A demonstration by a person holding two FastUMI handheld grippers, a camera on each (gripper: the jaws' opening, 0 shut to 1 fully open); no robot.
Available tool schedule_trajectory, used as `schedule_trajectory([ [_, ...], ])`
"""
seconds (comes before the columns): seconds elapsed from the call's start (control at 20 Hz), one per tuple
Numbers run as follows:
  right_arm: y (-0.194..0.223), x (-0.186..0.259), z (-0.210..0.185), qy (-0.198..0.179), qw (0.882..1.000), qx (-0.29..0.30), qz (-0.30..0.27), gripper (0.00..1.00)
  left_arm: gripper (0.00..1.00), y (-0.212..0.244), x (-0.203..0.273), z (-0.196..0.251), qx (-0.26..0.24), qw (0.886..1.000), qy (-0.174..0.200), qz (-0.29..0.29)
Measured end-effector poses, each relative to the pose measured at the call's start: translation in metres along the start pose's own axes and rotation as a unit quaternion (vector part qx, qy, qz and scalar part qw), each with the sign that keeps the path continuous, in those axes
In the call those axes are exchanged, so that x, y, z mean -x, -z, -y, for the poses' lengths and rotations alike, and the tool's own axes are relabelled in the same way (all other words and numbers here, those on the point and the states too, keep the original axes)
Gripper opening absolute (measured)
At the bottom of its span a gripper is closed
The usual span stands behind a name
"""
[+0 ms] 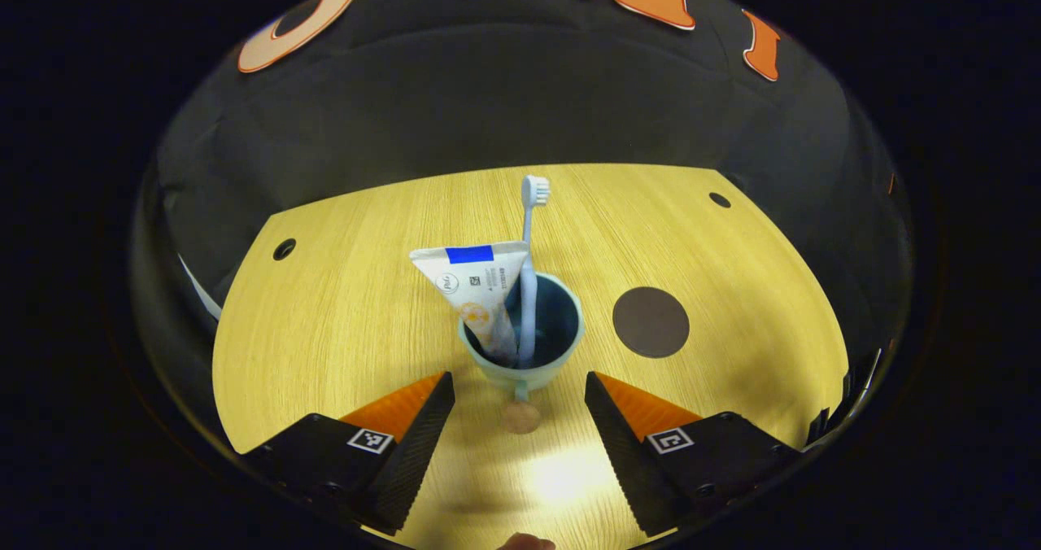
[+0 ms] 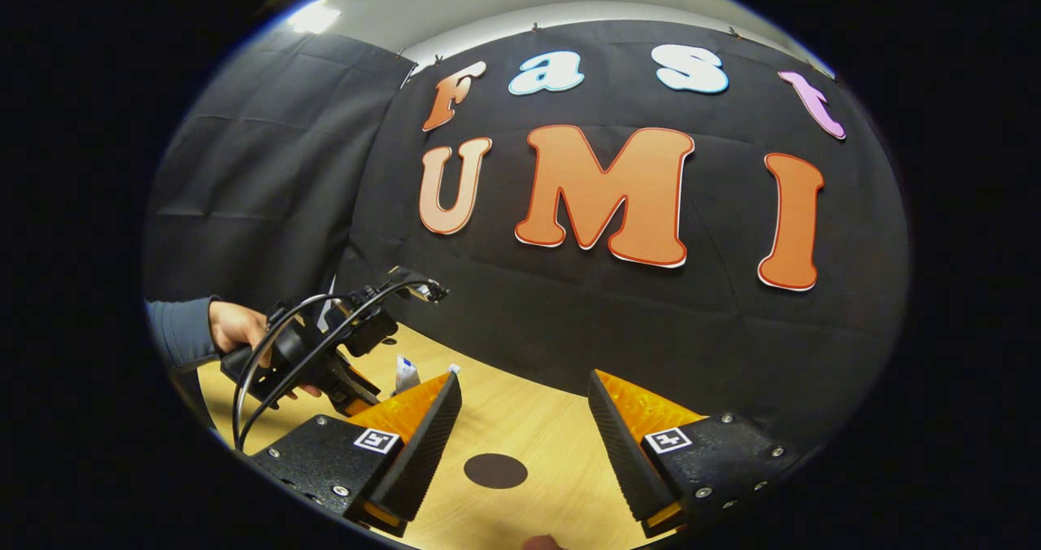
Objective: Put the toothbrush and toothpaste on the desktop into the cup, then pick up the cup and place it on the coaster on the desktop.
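Toothbrush (image 1: pixel 529 265), toothpaste (image 1: pixel 480 290) upright in cup (image 1: pixel 522 347); cup centred just beyond left gripper (image 1: pixel 519 395), jaws open; coaster (image 1: pixel 651 322) right. Right gripper (image 2: pixel 524 420) jaws open, empty.

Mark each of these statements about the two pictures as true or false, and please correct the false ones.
1. The toothbrush stands in the cup with its bristles up. True.
2. The toothpaste lies flat on the desktop. False: it leans inside the cup, beside the toothbrush.
3. The cup already sits on the coaster. False: the dark round coaster is bare, apart from the cup, to its right in the left gripper view.
4. The left claw is open, and the cup is just ahead of its gap. True.
5. The right claw is shut on the coaster. False: it is open and holds nothing; the coaster lies on the desktop below it.
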State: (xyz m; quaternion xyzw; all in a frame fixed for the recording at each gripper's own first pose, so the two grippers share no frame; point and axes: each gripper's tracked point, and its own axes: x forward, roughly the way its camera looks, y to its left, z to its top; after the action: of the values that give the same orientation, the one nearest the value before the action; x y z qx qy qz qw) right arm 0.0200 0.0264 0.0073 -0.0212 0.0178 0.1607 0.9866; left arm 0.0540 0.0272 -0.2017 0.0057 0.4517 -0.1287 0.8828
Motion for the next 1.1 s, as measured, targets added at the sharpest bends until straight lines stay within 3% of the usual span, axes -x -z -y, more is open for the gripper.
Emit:
schedule_trajectory([
  [0.35, 0.001, 0.008, -0.002, -0.017, 1.000, 0.003, -0.003, 0.94, 0.97, 0.015, -0.015, 0.004, 0.005, 0.997, 0.000, -0.075],
  [0.5, 0.007, 0.010, -0.004, -0.024, 1.000, 0.002, -0.007, 0.94, 0.79, 0.025, -0.024, 0.002, 0.010, 0.995, -0.009, -0.098],
  [0.55, 0.008, 0.010, -0.006, -0.027, 1.000, 0.000, -0.007, 0.94, 0.78, 0.027, -0.026, 0.003, 0.013, 0.995, -0.010, -0.100],
  [0.8, 0.027, 0.007, -0.011, -0.038, 0.999, -0.015, -0.020, 0.94, 0.32, 0.026, -0.035, -0.001, 0.031, 0.994, -0.022, -0.102],
  [1.1, 0.030, 0.011, -0.009, -0.034, 0.999, -0.016, -0.022, 0.94, 0.27, 0.005, -0.058, -0.005, 0.037, 0.995, -0.025, -0.091],
])
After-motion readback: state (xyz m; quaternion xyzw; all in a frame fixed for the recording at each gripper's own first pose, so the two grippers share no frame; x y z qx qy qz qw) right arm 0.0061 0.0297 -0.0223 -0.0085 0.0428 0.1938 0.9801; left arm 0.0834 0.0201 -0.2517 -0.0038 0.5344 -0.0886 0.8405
